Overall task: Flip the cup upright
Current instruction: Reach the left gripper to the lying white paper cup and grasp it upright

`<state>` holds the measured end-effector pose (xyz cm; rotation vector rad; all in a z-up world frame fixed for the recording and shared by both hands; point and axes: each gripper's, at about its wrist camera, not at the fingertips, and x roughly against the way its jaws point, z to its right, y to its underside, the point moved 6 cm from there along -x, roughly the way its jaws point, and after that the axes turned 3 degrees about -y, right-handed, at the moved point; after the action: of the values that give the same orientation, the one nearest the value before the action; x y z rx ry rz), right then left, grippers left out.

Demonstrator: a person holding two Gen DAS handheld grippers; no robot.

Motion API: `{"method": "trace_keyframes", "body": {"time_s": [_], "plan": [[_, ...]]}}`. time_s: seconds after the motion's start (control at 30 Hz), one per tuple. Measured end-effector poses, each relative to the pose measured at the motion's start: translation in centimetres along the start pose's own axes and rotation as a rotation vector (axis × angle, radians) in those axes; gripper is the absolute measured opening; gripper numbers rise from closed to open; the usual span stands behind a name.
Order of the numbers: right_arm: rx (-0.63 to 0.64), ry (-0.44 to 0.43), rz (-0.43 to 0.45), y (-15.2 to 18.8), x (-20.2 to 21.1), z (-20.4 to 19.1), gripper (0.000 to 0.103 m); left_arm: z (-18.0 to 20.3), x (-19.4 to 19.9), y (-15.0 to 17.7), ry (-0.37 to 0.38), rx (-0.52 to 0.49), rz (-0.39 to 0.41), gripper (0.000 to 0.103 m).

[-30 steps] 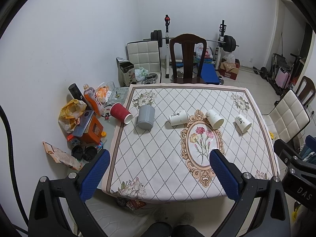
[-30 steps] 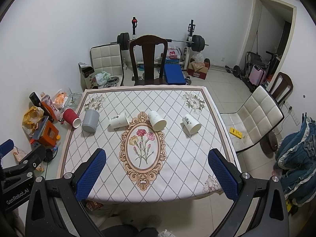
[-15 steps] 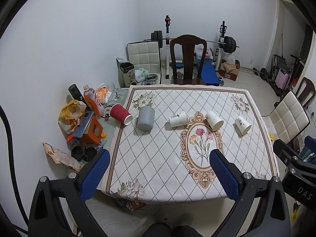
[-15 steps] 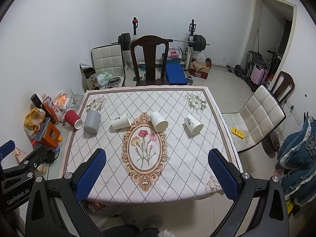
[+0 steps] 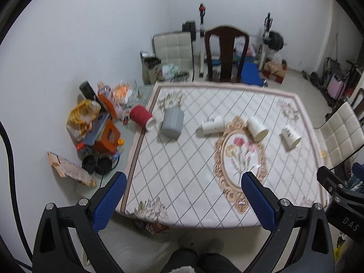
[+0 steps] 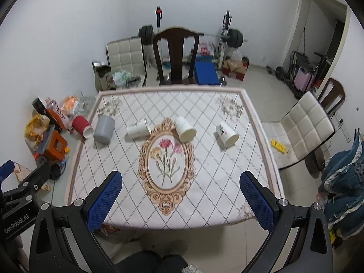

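Cups on table (image 6: 204, 177): 5 total. 3 white paper cups, all on their sides — 1 near center-left (image 6: 138, 130), 1 at 12 o'clock of the floral medallion (image 6: 185, 129), 1 toward 2 o'clock (image 6: 227, 134). 1 grey cup (image 6: 104, 129) mouth-down at 10 o'clock. 1 red cup (image 6: 82, 127) on its side at the 9 o'clock edge. Chairs: 2 dark wooden (image 6: 175, 59), 2 cream padded (image 6: 304, 125). Grippers: 2, left gripper (image 5: 182, 202) and right gripper (image 6: 180, 201).

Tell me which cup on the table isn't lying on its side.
The grey cup, second from the left: it stands mouth-down. The red cup and three white cups lie tipped over.
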<state>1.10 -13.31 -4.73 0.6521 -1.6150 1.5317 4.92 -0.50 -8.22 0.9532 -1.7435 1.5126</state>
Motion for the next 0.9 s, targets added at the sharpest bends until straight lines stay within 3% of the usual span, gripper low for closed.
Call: {"method": "trace_keyframes", "body": {"time_s": [0.23,0.47,0.67,0.9], "plan": [[0.025,0.040,-0.151,3.2,-8.3,2.2,0.103,1.6,-7.6,2.8,-0.027,-0.014,-0.159,0.103],[0.012,0.104,-0.314,6.2,-17.0,4.8,0.103,3.0,-13.7,3.1,-0.039,-0.074,-0.251,0.103],[-0.033,0.146,-0.421,6.8,-23.6,6.0,0.103,4.5,-20.0,0.6,-0.029,-0.180,-0.282,0.103],[-0.077,0.169,-0.526,5.3,-30.5,6.1,0.103,6.7,-26.8,-4.4,-0.053,-0.374,-0.249,0.103]]}}
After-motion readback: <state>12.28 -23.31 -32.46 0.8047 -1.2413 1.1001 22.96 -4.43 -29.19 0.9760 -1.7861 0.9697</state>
